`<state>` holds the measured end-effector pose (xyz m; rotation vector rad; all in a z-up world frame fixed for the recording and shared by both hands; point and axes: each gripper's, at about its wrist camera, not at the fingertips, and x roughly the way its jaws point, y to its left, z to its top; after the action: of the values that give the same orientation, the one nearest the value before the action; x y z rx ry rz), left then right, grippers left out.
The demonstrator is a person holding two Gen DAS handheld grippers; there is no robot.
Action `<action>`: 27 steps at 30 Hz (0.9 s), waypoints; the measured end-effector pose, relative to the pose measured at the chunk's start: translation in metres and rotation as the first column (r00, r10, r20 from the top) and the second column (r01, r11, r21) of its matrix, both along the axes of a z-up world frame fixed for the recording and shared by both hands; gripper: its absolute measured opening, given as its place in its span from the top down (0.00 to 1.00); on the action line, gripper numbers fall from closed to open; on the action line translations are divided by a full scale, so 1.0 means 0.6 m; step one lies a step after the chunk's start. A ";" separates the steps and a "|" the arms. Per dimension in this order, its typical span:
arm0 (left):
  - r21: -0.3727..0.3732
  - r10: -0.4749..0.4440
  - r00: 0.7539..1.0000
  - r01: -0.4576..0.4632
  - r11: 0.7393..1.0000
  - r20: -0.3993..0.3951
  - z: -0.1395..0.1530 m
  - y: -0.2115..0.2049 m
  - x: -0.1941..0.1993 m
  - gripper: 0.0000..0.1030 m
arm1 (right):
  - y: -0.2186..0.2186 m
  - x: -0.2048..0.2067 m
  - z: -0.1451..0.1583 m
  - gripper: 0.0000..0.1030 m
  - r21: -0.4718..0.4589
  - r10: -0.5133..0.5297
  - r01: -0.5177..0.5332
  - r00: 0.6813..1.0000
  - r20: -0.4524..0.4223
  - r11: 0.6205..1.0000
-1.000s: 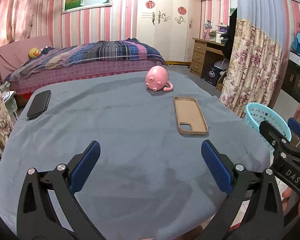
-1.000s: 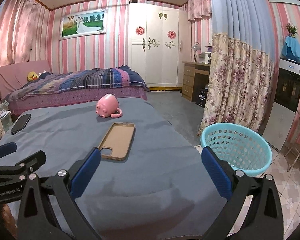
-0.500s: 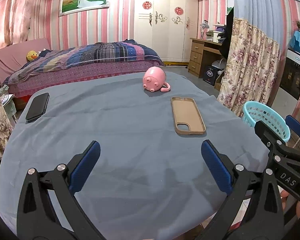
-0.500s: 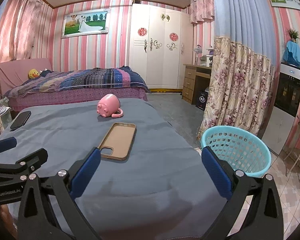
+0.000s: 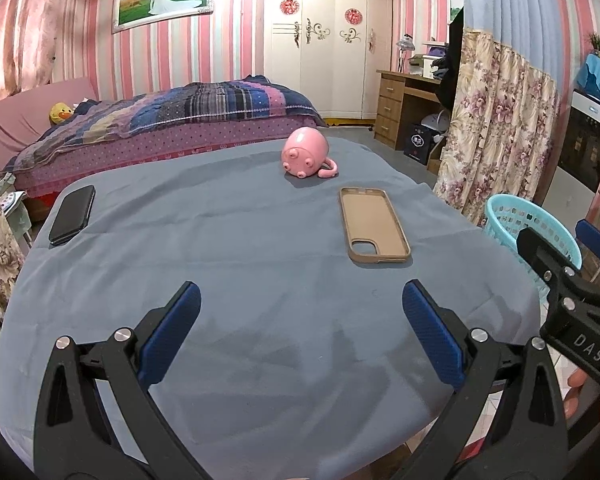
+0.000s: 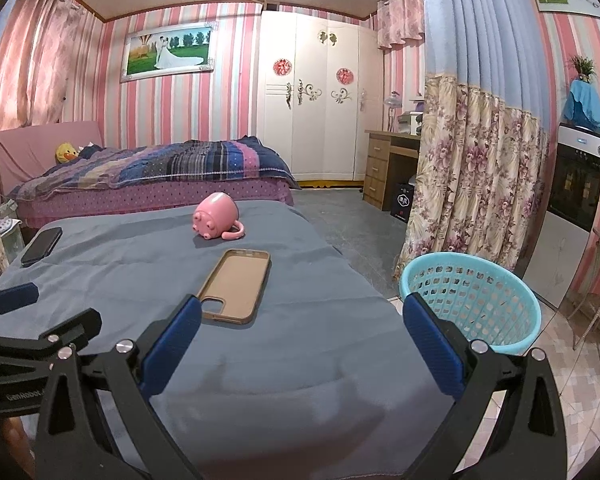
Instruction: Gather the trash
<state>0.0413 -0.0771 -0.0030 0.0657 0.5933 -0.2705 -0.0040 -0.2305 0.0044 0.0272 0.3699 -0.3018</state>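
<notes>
On the grey-blue tablecloth you have a pink pig mug lying on its side; just in front of it a tan phone case lies inside-up; a black phone sits well apart at the cloth's left edge; behind stands a bed with a yellow duck toy.

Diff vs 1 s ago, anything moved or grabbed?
Only slight camera drift: both views tilted up a bit. Nothing was taken hold of or let go. Left gripper and right gripper stay open and empty. Pink mug, phone case, black phone and basket are unmoved.
</notes>
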 end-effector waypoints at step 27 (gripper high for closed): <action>-0.009 0.021 1.000 -0.021 1.000 0.010 0.006 0.008 0.004 0.05 | -0.003 -0.002 0.001 0.04 -0.012 0.006 -0.006 1.000 0.004 1.000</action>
<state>0.0438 -0.0724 0.0004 0.0526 0.5826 -0.2526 -0.0052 -0.2326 0.0052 0.0150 0.3638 -0.2976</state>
